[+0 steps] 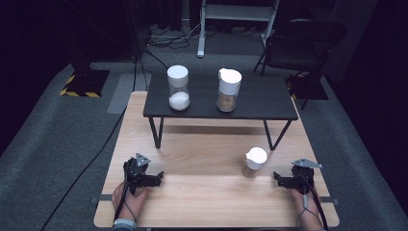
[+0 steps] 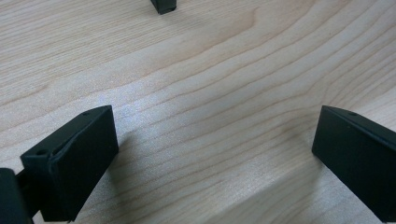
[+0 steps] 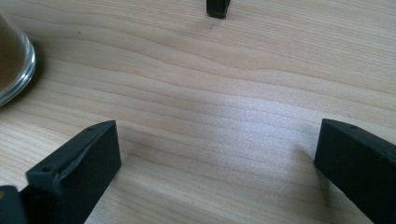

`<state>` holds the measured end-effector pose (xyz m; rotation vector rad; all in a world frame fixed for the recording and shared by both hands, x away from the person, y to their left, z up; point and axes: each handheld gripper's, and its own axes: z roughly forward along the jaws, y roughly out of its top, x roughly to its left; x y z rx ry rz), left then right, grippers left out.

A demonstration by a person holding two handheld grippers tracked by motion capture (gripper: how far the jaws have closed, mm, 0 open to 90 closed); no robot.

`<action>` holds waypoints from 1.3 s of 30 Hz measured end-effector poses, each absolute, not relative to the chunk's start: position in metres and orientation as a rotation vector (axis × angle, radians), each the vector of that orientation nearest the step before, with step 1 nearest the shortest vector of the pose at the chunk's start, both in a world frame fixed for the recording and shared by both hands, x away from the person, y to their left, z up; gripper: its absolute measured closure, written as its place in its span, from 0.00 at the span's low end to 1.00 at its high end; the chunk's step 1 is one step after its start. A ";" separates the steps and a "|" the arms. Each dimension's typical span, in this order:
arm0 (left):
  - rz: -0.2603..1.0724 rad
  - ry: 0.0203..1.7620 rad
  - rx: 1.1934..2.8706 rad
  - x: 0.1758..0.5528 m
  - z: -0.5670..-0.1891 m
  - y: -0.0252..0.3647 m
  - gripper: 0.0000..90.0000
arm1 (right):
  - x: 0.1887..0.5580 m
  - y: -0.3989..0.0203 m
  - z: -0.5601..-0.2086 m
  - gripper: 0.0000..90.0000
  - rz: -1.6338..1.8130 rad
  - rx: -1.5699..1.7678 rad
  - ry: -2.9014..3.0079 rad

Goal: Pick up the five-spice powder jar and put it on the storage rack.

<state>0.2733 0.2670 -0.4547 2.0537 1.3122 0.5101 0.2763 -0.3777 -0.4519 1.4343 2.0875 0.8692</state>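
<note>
My left gripper (image 1: 146, 178) rests low over the near left of the wooden table (image 1: 207, 197), held in a hand; in the left gripper view its jaws (image 2: 215, 140) stand wide apart over bare wood, open and empty. At the near right, my right gripper (image 1: 287, 180) is also open with nothing between its jaws (image 3: 217, 149). A small glass jar (image 1: 253, 162) with a white lid and brownish contents stands on the table just left of the right gripper; its glass base (image 3: 13, 65) shows at the left edge of the right gripper view.
A low black shelf (image 1: 260, 103) stands across the far half of the table. It carries a white-lidded jar of white powder (image 1: 178, 89) and a spouted jar of brown grains (image 1: 228, 90). Shelf leg feet (image 2: 164, 4) (image 3: 218, 7) stand ahead of each gripper.
</note>
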 end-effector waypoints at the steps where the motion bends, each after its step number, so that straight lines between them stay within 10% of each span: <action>1: 0.510 1.312 2.054 0.273 -0.455 0.267 0.00 | 0.276 -0.378 -0.452 0.00 0.869 1.434 2.087; 39: 0.510 1.315 2.054 0.273 -0.454 0.267 0.00 | 0.213 -0.374 -0.452 0.01 1.081 1.265 2.011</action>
